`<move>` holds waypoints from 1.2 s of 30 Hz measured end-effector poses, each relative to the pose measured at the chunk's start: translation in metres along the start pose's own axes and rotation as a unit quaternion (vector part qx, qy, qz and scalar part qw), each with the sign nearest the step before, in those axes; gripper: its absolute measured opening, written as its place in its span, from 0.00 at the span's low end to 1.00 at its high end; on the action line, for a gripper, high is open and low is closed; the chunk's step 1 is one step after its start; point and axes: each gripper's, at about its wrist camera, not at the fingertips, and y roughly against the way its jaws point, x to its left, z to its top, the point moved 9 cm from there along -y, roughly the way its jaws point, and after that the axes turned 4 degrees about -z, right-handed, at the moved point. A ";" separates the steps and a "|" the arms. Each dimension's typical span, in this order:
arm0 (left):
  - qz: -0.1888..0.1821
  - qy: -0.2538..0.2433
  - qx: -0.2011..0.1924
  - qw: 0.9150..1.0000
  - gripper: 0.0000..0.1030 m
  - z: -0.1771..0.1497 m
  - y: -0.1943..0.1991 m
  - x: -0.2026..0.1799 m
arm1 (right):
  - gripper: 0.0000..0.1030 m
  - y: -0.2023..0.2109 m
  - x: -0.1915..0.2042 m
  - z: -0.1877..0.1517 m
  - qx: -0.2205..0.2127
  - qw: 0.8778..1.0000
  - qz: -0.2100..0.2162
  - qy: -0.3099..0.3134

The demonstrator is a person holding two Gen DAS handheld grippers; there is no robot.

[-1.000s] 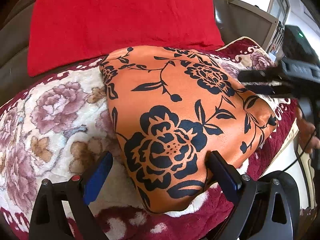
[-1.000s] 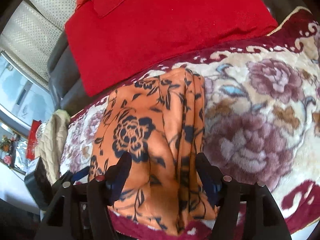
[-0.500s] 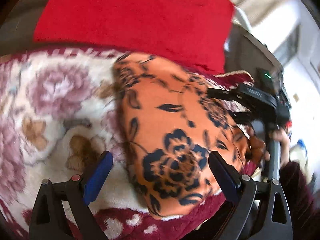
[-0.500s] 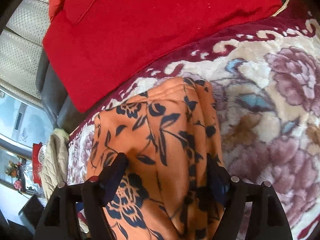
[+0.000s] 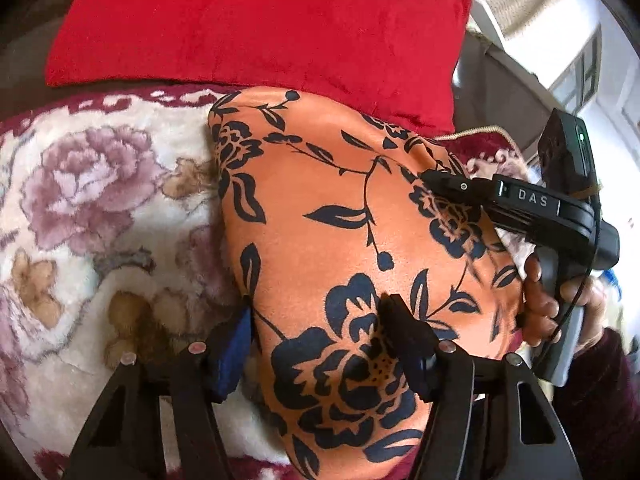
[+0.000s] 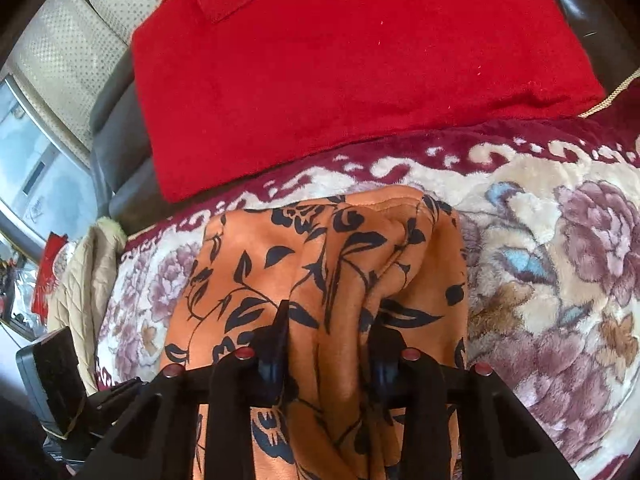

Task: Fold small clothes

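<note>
An orange garment (image 5: 344,216) with a black flower print lies folded on a floral blanket (image 5: 100,200). My left gripper (image 5: 320,340) is at its near left corner. Its jaws are closing: the blue pad (image 5: 236,344) sits at the cloth's left edge and the other finger (image 5: 404,340) rests on top, cloth between them. In the right wrist view the garment (image 6: 260,272) is bunched into a ridge. My right gripper (image 6: 328,348) is closing on that ridge, pads pressing it from both sides. The left wrist view shows the right gripper (image 5: 440,180) side-on over the cloth's far right edge.
A red cushion (image 5: 260,20) leans on the dark sofa back behind the garment. A person's hand (image 5: 544,292) holds the right gripper's handle. A beige quilted cloth (image 6: 84,280) lies at the blanket's left end. The blanket's floral field (image 6: 560,280) spreads to the right.
Both pairs of jaws have narrowed onto the orange garment. The right gripper has come down onto the cloth, which now bunches between its fingers. The left gripper has rolled and shifted.
</note>
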 end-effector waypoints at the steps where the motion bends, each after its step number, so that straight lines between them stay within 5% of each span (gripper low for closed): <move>1: 0.015 -0.015 0.000 1.000 0.68 -0.002 -0.002 -0.002 | 0.35 -0.002 -0.004 -0.002 -0.001 1.000 -0.005 -0.004; 6: 0.059 -0.024 -0.001 0.998 0.83 0.002 -0.004 0.004 | 0.40 -0.005 -0.014 -0.007 0.006 0.999 0.012 -0.046; 9: 0.085 -0.022 0.000 0.996 0.89 0.002 -0.001 0.008 | 0.71 0.008 -0.012 -0.011 0.010 0.998 0.009 -0.058; 15: 0.147 -0.066 -0.023 0.987 0.89 0.006 0.012 0.001 | 0.72 0.037 -0.015 -0.045 0.021 0.999 0.005 -0.031; 21: 0.166 -0.062 -0.026 0.984 0.91 0.008 0.005 0.005 | 0.73 0.038 -0.022 -0.081 0.037 0.999 0.022 -0.032; 23: 0.168 -0.065 -0.029 0.983 0.91 0.008 0.006 0.004 | 0.70 0.034 -0.018 -0.082 0.027 0.999 0.016 -0.020; 27: 0.171 -0.071 -0.031 0.982 0.90 0.008 0.007 0.003 | 0.41 0.044 -0.004 -0.082 0.006 0.999 -0.013 0.032; 29: 0.166 -0.068 -0.030 0.983 0.91 0.004 0.009 0.000 | 0.33 0.053 0.000 -0.080 -0.009 0.998 -0.030 0.051; 36: 0.167 -0.071 -0.029 0.983 0.92 0.005 0.006 0.003 | 0.32 0.036 -0.014 -0.088 0.005 0.999 -0.025 0.021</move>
